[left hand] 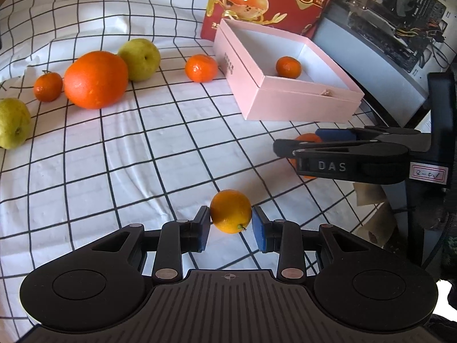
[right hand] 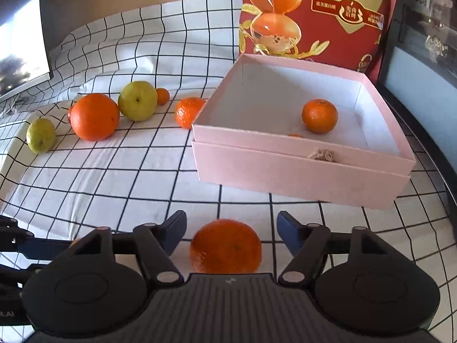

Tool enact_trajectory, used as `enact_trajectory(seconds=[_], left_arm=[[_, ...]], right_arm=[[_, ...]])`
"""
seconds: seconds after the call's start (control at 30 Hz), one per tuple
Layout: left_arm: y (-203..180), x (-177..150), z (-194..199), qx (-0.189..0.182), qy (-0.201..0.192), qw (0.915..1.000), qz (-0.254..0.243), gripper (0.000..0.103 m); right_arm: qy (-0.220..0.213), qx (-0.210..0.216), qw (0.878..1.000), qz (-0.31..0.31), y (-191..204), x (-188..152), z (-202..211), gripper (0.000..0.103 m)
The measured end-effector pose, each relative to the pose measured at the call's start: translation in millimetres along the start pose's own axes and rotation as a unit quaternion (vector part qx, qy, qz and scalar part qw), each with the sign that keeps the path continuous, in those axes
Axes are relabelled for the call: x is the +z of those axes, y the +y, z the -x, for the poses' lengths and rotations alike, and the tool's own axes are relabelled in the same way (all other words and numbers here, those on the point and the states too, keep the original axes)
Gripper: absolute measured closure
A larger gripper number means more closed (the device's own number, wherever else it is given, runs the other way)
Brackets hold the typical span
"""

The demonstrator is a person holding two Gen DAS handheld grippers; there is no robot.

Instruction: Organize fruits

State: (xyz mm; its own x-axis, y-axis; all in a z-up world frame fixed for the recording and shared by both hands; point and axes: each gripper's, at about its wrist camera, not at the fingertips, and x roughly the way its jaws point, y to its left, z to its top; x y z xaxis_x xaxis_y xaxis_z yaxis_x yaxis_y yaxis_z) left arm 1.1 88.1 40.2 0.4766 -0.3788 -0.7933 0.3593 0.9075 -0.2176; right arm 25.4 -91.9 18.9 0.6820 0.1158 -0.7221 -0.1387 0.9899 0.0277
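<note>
My left gripper (left hand: 230, 214) is shut on a small yellow-orange citrus (left hand: 230, 211), with both blue pads pressed against its sides, just above the checked cloth (left hand: 142, 157). My right gripper (right hand: 231, 223) stands open around a tangerine (right hand: 225, 245) lying on the cloth, with a gap showing on each side of the fruit. In the left wrist view the right gripper (left hand: 285, 148) comes in from the right, and that tangerine (left hand: 307, 137) is mostly hidden behind its fingers. A pink box (right hand: 285, 171) (left hand: 285, 105) ahead holds one tangerine (right hand: 320, 115) (left hand: 288, 67).
On the cloth to the left lie a large orange (left hand: 95, 80), a green pear (left hand: 140, 60), a second green fruit (left hand: 12, 123) and two tangerines (left hand: 201, 68) (left hand: 48, 86). A red printed bag (right hand: 314, 14) stands behind the box. Computer hardware (left hand: 400, 14) lies beyond the table's right edge.
</note>
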Motion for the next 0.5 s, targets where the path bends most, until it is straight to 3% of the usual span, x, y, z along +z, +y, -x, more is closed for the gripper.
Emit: enact_trajectory(seconds=[0.5], left_arm=[[-2,-1,0,0.001,0.005,1.0000,0.001,0.066]], right_arm=[[0.001,0.010,1.000,0.023,-3,-19,17,0.038]])
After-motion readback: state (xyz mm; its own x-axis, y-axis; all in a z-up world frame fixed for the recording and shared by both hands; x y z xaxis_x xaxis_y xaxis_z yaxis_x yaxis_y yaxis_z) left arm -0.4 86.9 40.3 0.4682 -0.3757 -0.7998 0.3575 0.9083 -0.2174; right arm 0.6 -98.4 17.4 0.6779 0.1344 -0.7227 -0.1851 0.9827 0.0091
